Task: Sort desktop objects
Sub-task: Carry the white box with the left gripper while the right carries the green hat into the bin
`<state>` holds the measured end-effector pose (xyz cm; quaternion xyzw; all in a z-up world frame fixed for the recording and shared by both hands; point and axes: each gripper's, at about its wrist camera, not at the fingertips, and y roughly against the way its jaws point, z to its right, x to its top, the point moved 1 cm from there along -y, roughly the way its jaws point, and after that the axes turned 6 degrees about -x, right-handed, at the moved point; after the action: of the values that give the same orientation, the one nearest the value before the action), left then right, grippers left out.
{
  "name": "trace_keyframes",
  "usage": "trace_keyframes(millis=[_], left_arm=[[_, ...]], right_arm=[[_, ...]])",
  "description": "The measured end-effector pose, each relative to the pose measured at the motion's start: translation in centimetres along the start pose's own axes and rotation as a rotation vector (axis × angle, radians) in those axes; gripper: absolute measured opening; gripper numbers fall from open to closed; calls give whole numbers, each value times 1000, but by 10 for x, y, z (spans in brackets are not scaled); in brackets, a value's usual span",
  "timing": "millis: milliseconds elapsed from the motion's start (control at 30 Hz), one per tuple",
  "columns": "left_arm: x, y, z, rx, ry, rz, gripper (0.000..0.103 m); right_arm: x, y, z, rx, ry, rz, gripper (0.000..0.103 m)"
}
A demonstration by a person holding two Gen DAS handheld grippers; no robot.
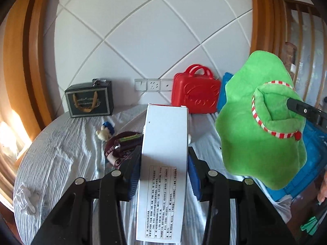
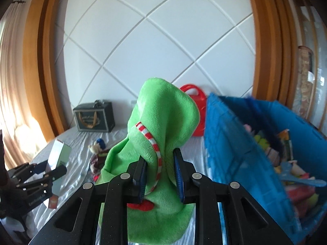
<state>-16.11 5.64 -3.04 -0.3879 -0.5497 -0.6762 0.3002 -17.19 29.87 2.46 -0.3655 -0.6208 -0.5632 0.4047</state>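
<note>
I have the green plush hat pinched in my right gripper, its fingers closed on a fold near the red-and-white striped band, and it hangs in the air just beside the blue crate, not yet over the opening. My worry is that grip: I hold only a bunched fold of soft fabric, so a quick swing could let it slide out short of the crate, or the drooping brim could catch on the crate's near wall and drag.

My left gripper has its fingers clamped on the sides of a white carton, raised above the striped cloth on the surface. The carton sticks out far past the fingers, so I think it could pivot or clip the hat as both hands converge on the crate. Below it lie a dark red pouch and a small plush toy, easy to knock.
</note>
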Motion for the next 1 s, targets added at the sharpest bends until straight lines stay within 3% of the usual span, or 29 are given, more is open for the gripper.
trace_keyframes(millis=[300, 600, 733, 767, 800, 1000], left_arm=[[39, -1, 88, -115, -60, 71, 41], [79, -15, 252, -222, -109, 152, 41], [84, -32, 330, -222, -147, 143, 41], [84, -36, 348, -220, -153, 139, 41], [85, -40, 361, -219, -157, 133, 41], [80, -72, 437, -186, -244, 51, 41]], right_arm=[[22, 48, 104, -144, -121, 122, 23], [32, 75, 254, -308, -90, 207, 23], [20, 59, 314, -362, -57, 170, 23], [20, 59, 314, -362, -57, 170, 23], [12, 41, 343, -354, -53, 111, 23], [-7, 1, 394, -305, -72, -34, 30]])
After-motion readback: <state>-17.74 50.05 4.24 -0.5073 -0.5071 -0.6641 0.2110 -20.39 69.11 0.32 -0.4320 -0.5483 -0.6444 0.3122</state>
